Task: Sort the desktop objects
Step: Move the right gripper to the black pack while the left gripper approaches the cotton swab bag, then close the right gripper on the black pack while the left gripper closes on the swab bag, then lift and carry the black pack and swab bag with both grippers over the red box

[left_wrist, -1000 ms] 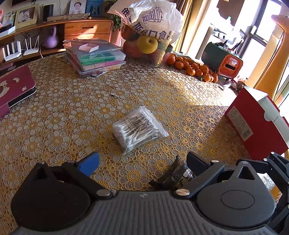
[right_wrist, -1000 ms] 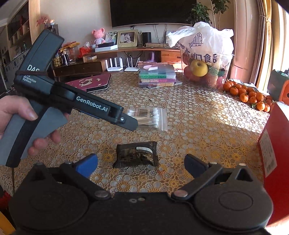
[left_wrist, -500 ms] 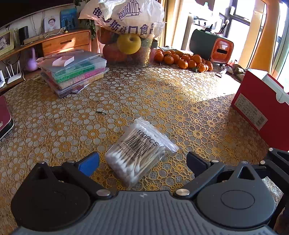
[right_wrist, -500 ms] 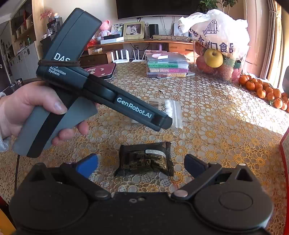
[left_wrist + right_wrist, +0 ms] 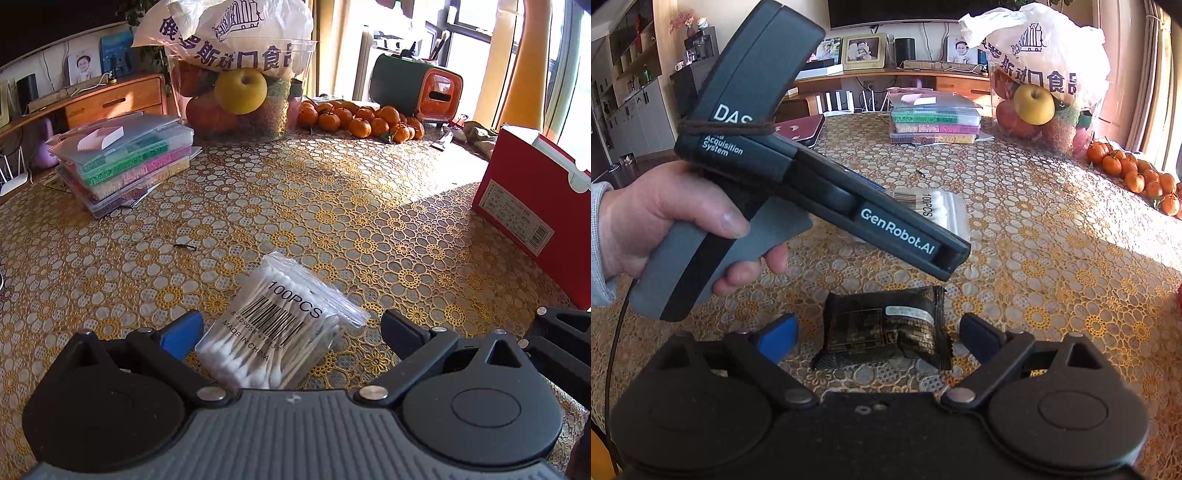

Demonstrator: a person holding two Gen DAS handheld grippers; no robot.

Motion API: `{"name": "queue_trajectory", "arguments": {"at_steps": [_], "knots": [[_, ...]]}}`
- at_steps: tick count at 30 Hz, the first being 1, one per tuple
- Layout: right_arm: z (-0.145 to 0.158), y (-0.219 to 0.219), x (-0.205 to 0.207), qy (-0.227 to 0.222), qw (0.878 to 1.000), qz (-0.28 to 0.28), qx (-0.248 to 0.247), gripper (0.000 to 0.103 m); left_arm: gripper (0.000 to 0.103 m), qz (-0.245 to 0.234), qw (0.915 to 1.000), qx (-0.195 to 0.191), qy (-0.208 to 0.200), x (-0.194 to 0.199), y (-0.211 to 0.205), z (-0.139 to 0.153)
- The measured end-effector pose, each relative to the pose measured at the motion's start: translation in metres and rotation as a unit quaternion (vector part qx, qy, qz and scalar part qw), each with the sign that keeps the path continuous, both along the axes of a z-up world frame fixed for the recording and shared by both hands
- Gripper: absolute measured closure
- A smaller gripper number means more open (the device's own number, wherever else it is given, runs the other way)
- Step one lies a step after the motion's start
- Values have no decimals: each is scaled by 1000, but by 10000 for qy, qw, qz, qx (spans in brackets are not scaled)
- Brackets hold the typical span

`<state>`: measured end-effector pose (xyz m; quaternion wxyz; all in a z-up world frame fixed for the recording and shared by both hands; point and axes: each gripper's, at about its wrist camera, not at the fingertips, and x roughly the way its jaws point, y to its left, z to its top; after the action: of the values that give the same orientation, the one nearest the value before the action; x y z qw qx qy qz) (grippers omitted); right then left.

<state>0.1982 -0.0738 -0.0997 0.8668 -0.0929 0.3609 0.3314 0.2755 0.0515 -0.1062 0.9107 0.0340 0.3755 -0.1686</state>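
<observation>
The left gripper is hovering low over the table with its jaws standing wide apart, and the bag of cotton swabs is lying flat between them, nearer the blue left finger than the black right one. The right gripper is likewise standing with jaws apart, bracketing the dark snack packet, which is resting flat on the lace cloth just short of the fingers. Both appear to be lining up for a grasp, so each tool should be centred before closing: the swab bag is sitting askew to the jaw line, and it is probably slippery and soft, so closing across its thick middle rather than its thin sealed edge is advisable. The packet likely crushes under force; a light close on its body is preferable. In the right wrist view, the person's left hand is gripping the left tool just beyond the packet, so the two tools are working close together and need clearance. Farther right, a red box is standing on the table; whether it is the destination cannot be told.
</observation>
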Motion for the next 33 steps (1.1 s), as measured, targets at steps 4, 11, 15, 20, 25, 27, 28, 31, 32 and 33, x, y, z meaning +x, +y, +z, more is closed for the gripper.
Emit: {"name": "queue_trajectory", "arguments": {"at_steps": [4, 11, 15, 20, 25, 27, 28, 31, 32, 33], "knots": [[0, 2, 0, -88, 9999, 21, -97, 13, 1, -1, 10000, 29, -77, -1, -1, -2], [1, 0, -2, -206, 9996, -37, -196, 28, 11, 103, 9993, 246, -270, -8, -4, -3], [3, -1, -3, -210, 9995, -92, -219, 36, 28, 266, 9989, 241, -305, -8, -2, 0], [5, -9, -2, -142, 9994, -278, -154, 40, 46, 418, 9986, 195, -274, -7, 3, 2], [9, -21, -2, -113, 9989, -430, -112, 42, 61, 481, 9983, 184, -256, -9, 3, 6], [11, -25, -3, -117, 9987, -486, -105, 43, 65, 489, 9984, 186, -223, -9, 2, 7], [12, -27, -3, -116, 9986, -512, -96, 43, 67, 494, 9984, 186, -201, -9, 1, 7], [17, -34, -6, -128, 9983, -564, -63, 43, 68, 553, 9981, 194, -168, -11, 0, 9], [19, -37, -8, -151, 9982, -580, -52, 43, 69, 557, 9981, 186, -170, -12, -1, 10], [21, -39, -9, -166, 9981, -596, -43, 43, 69, 560, 9981, 172, -176, -13, -1, 10]]}}
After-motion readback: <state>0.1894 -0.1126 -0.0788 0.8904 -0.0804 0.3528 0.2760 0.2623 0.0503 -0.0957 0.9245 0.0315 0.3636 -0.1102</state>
